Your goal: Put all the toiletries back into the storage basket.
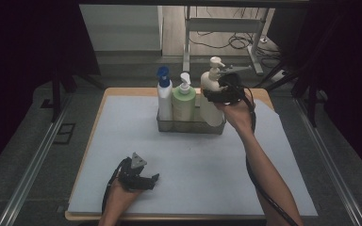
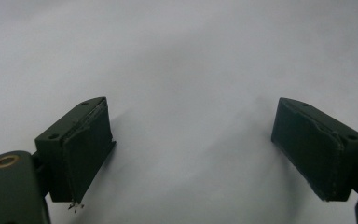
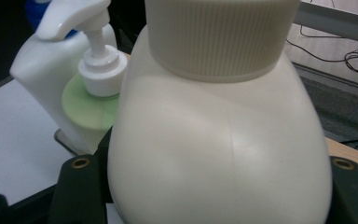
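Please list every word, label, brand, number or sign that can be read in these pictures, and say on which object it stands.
None can be read.
Cream pump bottle: plain surface toward the cameras, no print showing.
Green pump bottle and white bottle with blue cap: no label visible.
Wire basket and grey mat: unmarked.

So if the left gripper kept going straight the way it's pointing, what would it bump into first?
Probably just the grey mat. The left gripper has its jaws open with nothing between them, and ahead of them lies bare mat. In the high view it points right along the table, well short of the wire basket of bottles.
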Action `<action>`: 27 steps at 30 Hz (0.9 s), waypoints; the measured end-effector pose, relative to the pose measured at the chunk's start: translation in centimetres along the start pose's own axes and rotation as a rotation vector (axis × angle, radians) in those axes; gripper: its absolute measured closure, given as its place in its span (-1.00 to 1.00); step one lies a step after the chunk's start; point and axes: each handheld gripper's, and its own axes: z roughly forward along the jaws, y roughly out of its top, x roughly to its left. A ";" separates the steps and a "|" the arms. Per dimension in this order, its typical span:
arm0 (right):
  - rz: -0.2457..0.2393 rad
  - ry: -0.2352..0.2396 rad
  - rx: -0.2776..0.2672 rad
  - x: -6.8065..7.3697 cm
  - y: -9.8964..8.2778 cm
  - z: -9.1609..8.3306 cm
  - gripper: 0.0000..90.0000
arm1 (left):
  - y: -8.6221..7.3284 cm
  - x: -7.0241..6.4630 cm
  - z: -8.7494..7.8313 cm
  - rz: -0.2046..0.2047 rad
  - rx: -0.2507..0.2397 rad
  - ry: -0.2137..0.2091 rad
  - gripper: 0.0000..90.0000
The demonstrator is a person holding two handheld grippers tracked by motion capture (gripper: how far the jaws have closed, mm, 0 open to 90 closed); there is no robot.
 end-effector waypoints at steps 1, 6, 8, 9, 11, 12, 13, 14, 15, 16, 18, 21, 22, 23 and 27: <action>0.002 0.001 -0.001 0.0 0.1 0.1 -0.19 | 0.0 0.0 0.0 0.000 0.000 0.000 -0.73; -0.003 -0.017 -0.003 -0.2 0.5 0.9 -0.19 | 0.0 0.0 0.0 0.000 -0.001 0.000 -0.73; 0.003 -0.022 -0.008 -0.4 0.5 1.3 -0.19 | 0.0 0.0 0.0 0.000 -0.001 0.000 -0.73; 0.005 -0.022 -0.008 -0.4 0.6 1.5 -0.19 | 0.0 0.0 0.0 0.000 -0.001 0.000 -0.73; 0.006 -0.025 -0.008 -0.5 0.5 1.9 -0.19 | 0.0 0.0 0.0 0.000 -0.001 0.000 -0.73; 0.006 -0.027 -0.007 -0.5 0.5 2.0 -0.19 | 0.0 0.0 0.0 -0.002 -0.002 0.000 -0.73; 0.006 -0.030 -0.009 -0.5 0.5 2.3 -0.19 | 0.0 0.0 0.0 -0.002 -0.002 0.000 -0.73; 0.002 -0.031 -0.008 -0.6 0.5 2.5 -0.19 | 0.0 0.0 0.0 -0.002 -0.002 -0.001 -0.73; -0.001 -0.034 -0.008 -0.6 0.5 2.6 -0.19 | 0.0 0.0 0.0 -0.006 -0.005 -0.001 -0.73; -0.002 -0.036 -0.008 -0.6 0.4 2.8 -0.19 | 0.0 0.0 0.0 -0.005 -0.005 -0.001 -0.73; -0.002 -0.038 -0.011 -0.7 0.4 3.1 -0.19 | 0.0 0.0 0.0 -0.002 -0.002 -0.001 -0.73; 0.003 -0.041 -0.014 -0.8 0.2 3.4 -0.19 | 0.0 0.0 0.0 -0.002 -0.002 -0.001 -0.73; 0.000 -0.040 -0.016 -0.8 0.1 3.5 -0.19 | 0.0 0.0 0.0 -0.001 -0.001 0.000 -0.73; 0.002 -0.039 -0.016 -0.8 0.1 3.6 -0.19 | 0.0 0.0 0.0 -0.002 -0.001 0.000 -0.73; 0.003 -0.038 -0.014 -0.7 -0.3 3.9 -0.19 | 0.0 0.0 0.0 -0.004 -0.003 0.000 -0.74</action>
